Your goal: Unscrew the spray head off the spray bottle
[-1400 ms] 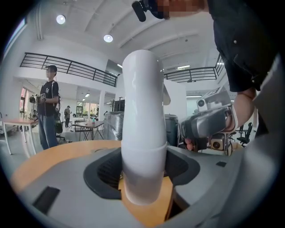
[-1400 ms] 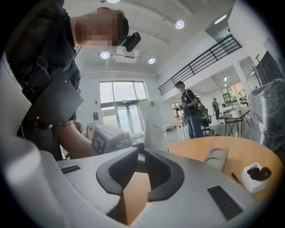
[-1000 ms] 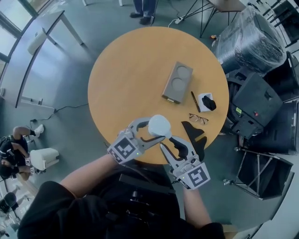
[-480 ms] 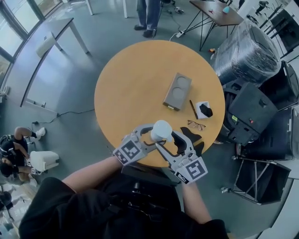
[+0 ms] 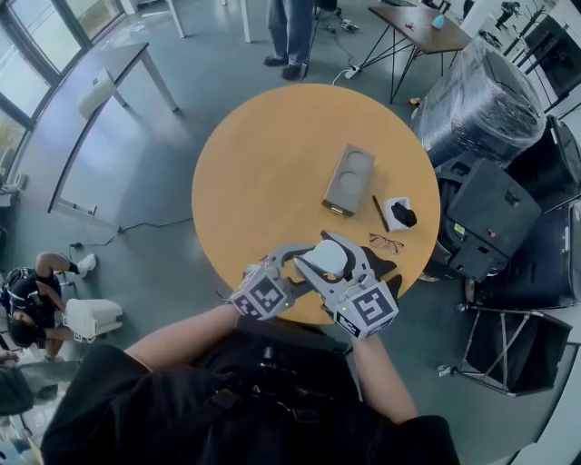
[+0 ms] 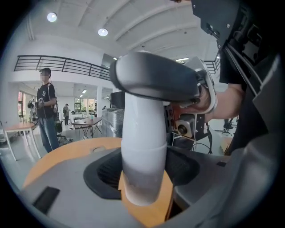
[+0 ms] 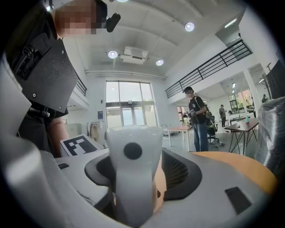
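A white spray bottle (image 5: 325, 257) hangs just above the near edge of the round wooden table (image 5: 263, 163). My left gripper (image 5: 307, 254) is shut on its body (image 6: 142, 151), both pads against it, with the grey-white spray head (image 6: 156, 80) rising above. My right gripper (image 5: 336, 261) comes in from the right at head height. Its jaws have just been opening and now stand wide around the spray head (image 7: 132, 164), whose nozzle hole faces the camera; a gap shows beside the right pad. The left gripper's marker cube (image 7: 78, 144) shows beyond.
Farther right on the table lie a grey two-well tray (image 5: 349, 179), a pen (image 5: 379, 212), a white-and-black item (image 5: 398, 214), glasses (image 5: 386, 242) and a black piece (image 5: 381, 265). A person (image 5: 292, 27) stands beyond the table. Black cases (image 5: 495, 218) crowd the right.
The right gripper has come up from the bottle's lower right and now brackets the spray head with wider jaws. The left gripper has lifted and shifted the bottle slightly right.
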